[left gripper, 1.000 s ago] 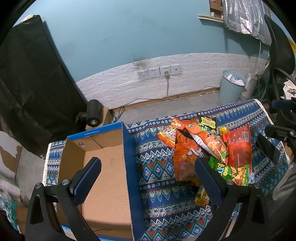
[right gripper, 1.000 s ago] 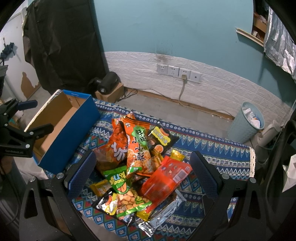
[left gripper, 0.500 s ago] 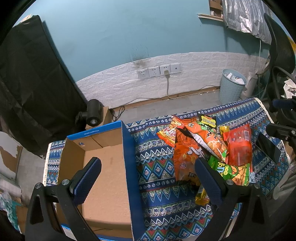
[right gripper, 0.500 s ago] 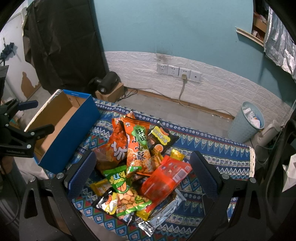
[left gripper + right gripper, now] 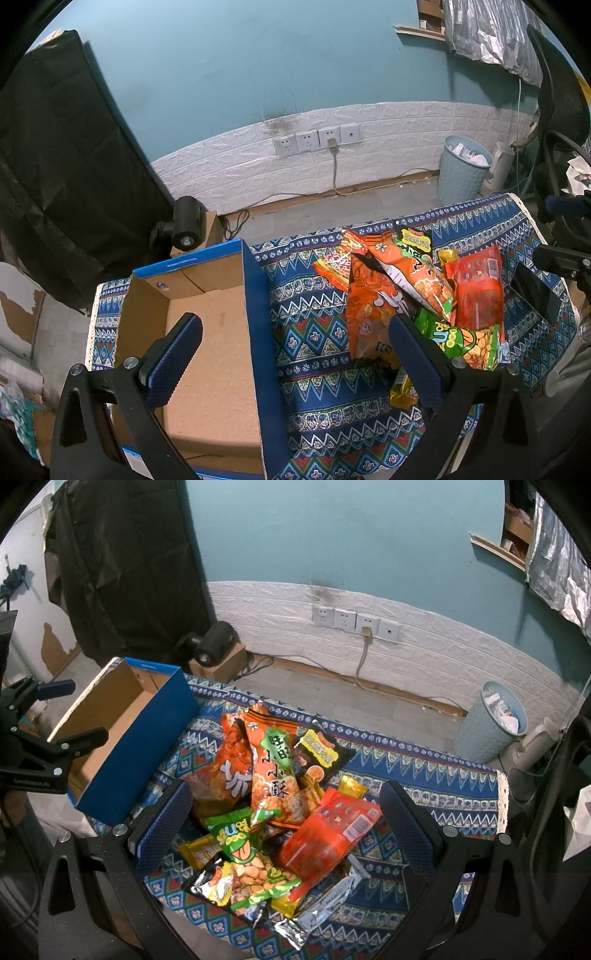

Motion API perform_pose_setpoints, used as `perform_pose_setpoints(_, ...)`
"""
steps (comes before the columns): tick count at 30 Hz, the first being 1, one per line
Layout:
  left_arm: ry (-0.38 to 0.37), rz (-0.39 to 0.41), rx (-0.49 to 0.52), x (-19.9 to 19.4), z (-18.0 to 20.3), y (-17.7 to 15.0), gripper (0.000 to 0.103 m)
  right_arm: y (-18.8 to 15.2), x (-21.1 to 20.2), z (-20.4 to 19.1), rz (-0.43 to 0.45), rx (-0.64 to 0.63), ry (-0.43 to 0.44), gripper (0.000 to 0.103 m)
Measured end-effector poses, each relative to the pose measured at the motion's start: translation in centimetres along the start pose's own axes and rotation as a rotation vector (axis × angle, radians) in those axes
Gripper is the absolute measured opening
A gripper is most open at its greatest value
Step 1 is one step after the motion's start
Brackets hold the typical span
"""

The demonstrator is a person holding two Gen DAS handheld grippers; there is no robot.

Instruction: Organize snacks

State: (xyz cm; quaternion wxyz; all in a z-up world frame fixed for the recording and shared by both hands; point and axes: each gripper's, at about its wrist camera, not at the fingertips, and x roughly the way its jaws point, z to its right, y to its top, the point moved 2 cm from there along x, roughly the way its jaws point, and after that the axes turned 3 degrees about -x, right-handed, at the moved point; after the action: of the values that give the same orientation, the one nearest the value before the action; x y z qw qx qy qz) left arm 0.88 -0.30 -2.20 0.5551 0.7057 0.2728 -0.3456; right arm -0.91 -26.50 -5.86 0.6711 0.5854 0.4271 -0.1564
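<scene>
Left wrist view: my left gripper [image 5: 295, 354] hangs above the blue-sided cardboard box [image 5: 255, 306], fingers spread wide and holding nothing. One finger sits over the bare brown floor of the box, the other over the near end of the snack pile [image 5: 417, 302]. The box stands at the left end of the patterned tablecloth [image 5: 314, 343] and, as far as this view reaches, has no packet in it.

Right wrist view: my right gripper [image 5: 284, 825] hovers over the same pile, fingers likewise wide apart and empty. Between them lie the green peanut bag [image 5: 247, 871] and the red-orange pouch [image 5: 325, 838]. The tall orange-and-green puff bag [image 5: 275, 775] leans across the heap behind them, and a silver wrapper [image 5: 325, 901] lies at the near edge of the cloth. All packets overlap in one heap toward the right half of the cloth, beside the box but apart from its blue wall.

Progress, as I judge it: sorting has not begun. Every snack I can see is outside the box, so the whole pile is left to move, one packet at a time
</scene>
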Motion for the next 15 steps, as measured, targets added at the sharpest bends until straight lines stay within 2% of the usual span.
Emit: perform_pose_setpoints(15,0.001,-0.002,0.001,0.02,-0.02,-0.05,0.102,-0.1,-0.06,0.24,-0.004,0.001,-0.001,0.1)
